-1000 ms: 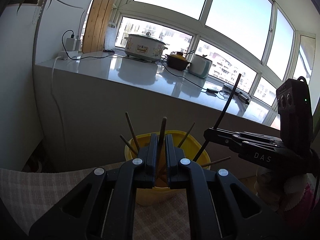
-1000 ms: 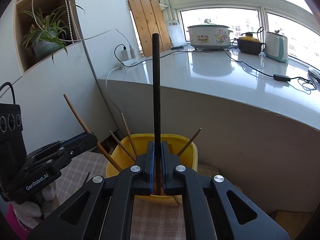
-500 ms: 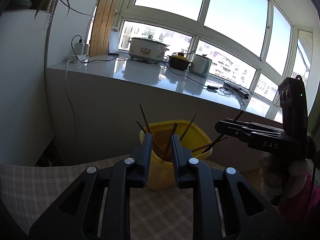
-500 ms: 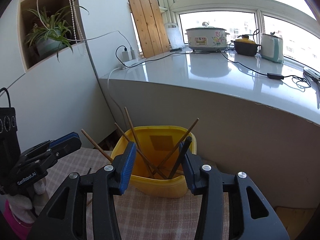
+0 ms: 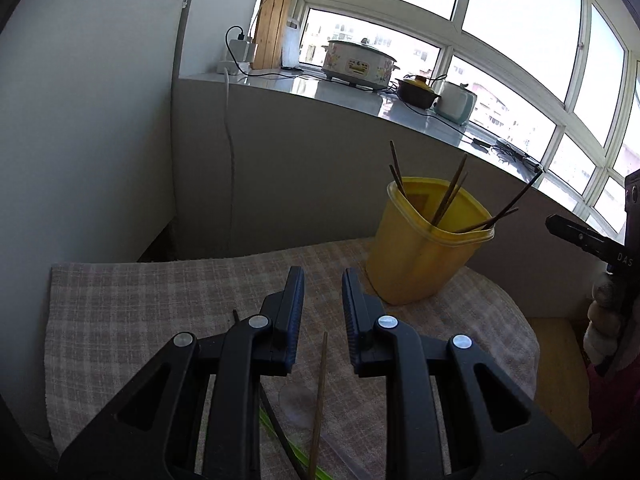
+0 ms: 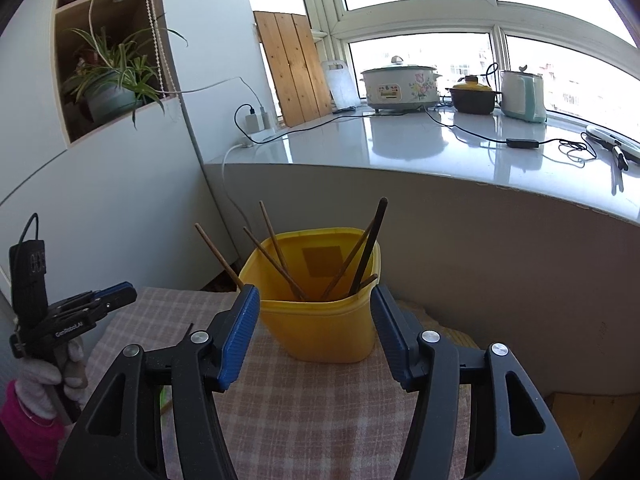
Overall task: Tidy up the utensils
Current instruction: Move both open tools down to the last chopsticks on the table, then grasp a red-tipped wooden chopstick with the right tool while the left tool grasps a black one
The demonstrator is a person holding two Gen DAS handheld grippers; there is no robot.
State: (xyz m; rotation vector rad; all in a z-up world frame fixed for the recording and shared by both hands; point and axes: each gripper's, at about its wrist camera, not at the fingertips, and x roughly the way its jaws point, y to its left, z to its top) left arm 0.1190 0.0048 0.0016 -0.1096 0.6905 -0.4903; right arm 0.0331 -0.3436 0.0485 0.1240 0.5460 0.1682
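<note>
Right wrist: yellow bin beyond opening, empty right tongs

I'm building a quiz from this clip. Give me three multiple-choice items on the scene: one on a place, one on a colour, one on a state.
1. Where does the loose chopstick lie?
A. on the checked cloth
B. on the windowsill
C. on the plant shelf

2. What colour is the tub holding chopsticks?
A. white
B. yellow
C. green

3. What is between the right gripper's pads?
A. a black chopstick
B. nothing gripped
C. a spoon

Answers: 1 A, it rests on the cloth under the left gripper; 2 B, plainly yellow in both views; 3 B, its jaws are opening and hold nothing.
</note>
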